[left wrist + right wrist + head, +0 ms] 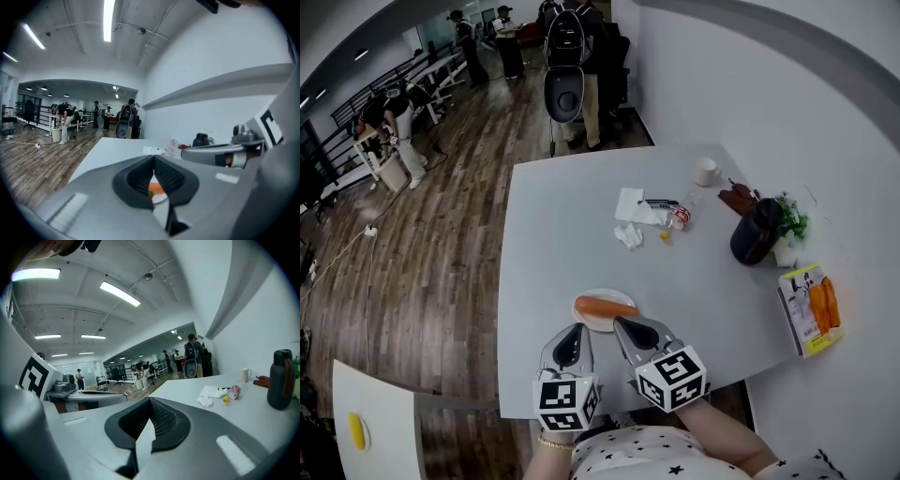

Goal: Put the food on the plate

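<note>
An orange sausage (602,307) lies on a small white plate (592,323) near the front edge of the white table (581,234). My left gripper (576,330) is shut and empty, its tips just short of the plate's near left rim. My right gripper (622,324) is shut with nothing in it, its tips over the plate's near right rim. In the left gripper view the shut gripper (153,157) leaves a slit that shows the sausage (157,188) and the plate (159,198) beyond. The right gripper view shows its own gripper (150,400) closed on nothing.
Further back on the table lie white tissues (630,206), a small red-and-white container (680,217), a mug (706,172), a black bottle (757,232), a potted plant (789,217) and a food package (811,307). A chair (564,89) and people stand beyond the far edge.
</note>
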`<state>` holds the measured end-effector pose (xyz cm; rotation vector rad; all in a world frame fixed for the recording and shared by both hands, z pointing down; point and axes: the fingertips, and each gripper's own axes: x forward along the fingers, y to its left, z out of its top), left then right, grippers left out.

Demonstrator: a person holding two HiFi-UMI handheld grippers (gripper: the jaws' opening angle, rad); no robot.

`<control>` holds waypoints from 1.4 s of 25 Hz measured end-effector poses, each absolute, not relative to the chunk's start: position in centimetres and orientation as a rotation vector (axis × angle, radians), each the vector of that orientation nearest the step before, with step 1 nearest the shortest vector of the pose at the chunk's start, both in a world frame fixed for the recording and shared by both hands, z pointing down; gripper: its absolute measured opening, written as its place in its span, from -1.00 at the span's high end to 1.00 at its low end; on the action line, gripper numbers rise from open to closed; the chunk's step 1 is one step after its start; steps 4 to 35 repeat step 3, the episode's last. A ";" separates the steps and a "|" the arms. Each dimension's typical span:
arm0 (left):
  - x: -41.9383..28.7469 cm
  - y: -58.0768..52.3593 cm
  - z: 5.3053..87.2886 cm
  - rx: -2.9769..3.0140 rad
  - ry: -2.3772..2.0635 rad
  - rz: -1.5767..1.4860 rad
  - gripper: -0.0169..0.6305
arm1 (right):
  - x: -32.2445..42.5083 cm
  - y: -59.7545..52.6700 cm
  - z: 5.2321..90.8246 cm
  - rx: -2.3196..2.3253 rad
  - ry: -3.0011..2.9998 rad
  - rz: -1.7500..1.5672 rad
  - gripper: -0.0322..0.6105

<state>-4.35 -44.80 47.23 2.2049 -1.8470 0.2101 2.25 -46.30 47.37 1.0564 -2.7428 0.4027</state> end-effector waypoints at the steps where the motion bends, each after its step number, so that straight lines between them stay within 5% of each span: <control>1: -4.4 -44.8 47.3 2.203 -1.849 0.211 0.92 | 2.1 -46.3 47.4 1.050 -2.744 0.402 0.91; 35: -4.5 -44.9 47.5 2.198 -1.852 0.212 0.92 | 1.9 -46.2 47.5 1.036 -2.747 0.400 0.91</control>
